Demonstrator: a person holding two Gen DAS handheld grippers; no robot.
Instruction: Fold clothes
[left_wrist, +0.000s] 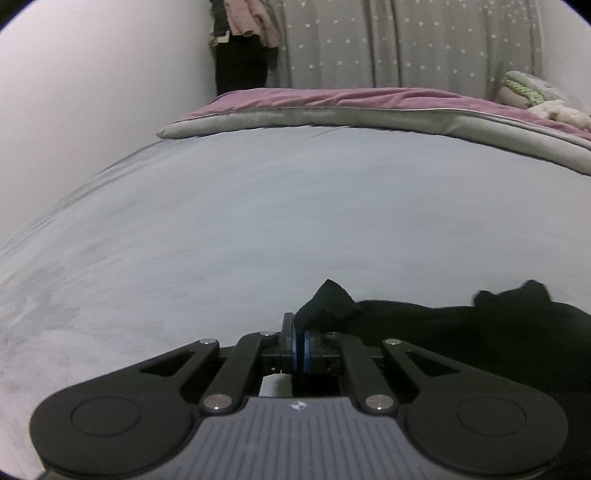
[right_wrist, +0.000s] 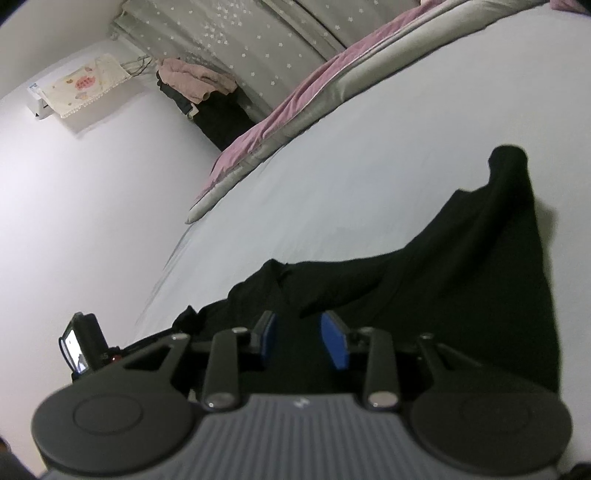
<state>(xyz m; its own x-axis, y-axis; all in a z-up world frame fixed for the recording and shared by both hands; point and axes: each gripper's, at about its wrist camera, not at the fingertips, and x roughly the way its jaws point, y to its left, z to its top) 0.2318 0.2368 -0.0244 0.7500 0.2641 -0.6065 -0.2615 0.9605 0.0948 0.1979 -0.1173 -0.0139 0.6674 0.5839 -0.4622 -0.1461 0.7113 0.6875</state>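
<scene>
The left gripper (left_wrist: 300, 341) is seen with its jaws pressed together on a corner of the black garment (left_wrist: 461, 332), which is lifted slightly above the bed sheet (left_wrist: 258, 221). The jaws of the right gripper (right_wrist: 301, 341) are spread apart above the black garment (right_wrist: 443, 277), and no cloth is pinched between them. Farther away, a pink quilt (left_wrist: 351, 98) is laid across the bed, and behind it a star-patterned curtain (left_wrist: 388, 40) is hung.
</scene>
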